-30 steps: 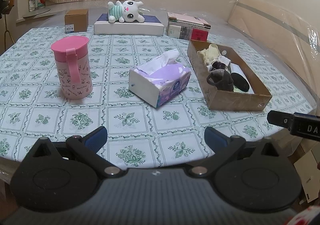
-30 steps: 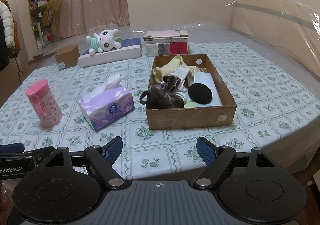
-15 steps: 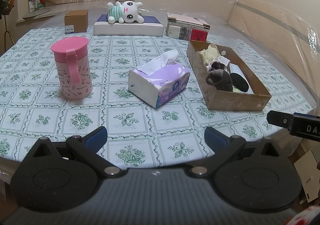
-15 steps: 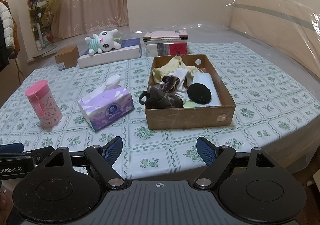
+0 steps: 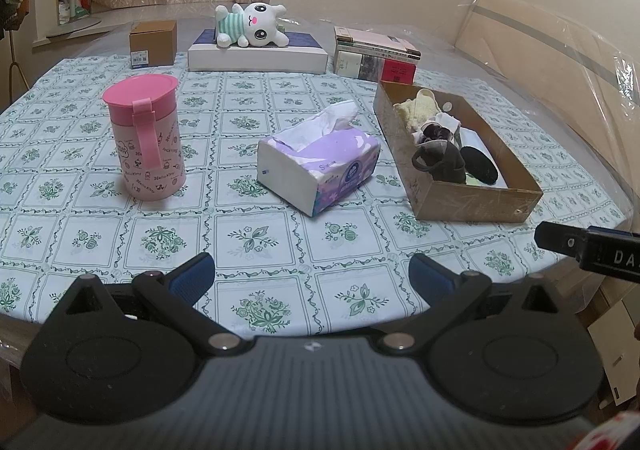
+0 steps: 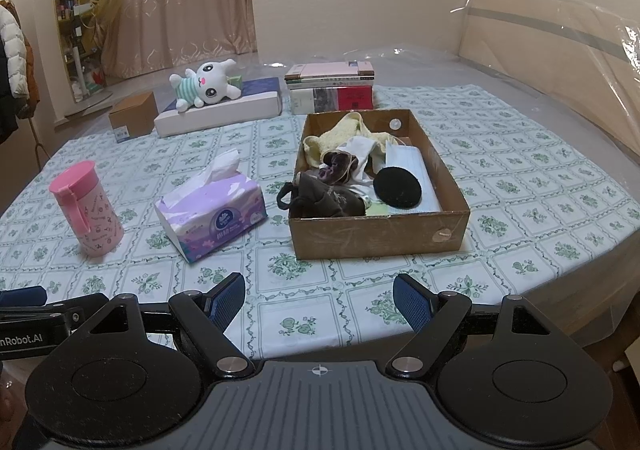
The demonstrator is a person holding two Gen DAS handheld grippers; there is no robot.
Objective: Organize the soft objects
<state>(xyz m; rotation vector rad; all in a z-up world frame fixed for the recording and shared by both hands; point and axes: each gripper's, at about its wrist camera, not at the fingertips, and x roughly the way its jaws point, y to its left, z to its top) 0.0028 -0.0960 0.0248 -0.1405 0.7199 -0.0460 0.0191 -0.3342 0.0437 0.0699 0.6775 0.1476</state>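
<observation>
A brown cardboard box (image 6: 380,234) (image 5: 476,201) on the patterned tablecloth holds soft things: a yellow cloth (image 6: 324,139), a white cloth (image 6: 360,149), a dark brown pouch (image 6: 324,199), a black round pad (image 6: 397,187) and a blue face mask (image 6: 406,159). A white plush bunny (image 5: 250,23) (image 6: 204,87) lies on a flat white box at the back. My left gripper (image 5: 312,276) is open and empty above the table's near edge. My right gripper (image 6: 318,300) is open and empty, in front of the cardboard box.
A purple tissue pack (image 5: 320,165) (image 6: 212,213) lies left of the box. A pink lidded jug (image 5: 144,135) (image 6: 86,207) stands further left. A stack of books (image 5: 376,57) and a small brown carton (image 5: 154,43) sit at the back. The table edge runs just below both grippers.
Both grippers have drifted back a little from the table. Nothing on the table has moved.
</observation>
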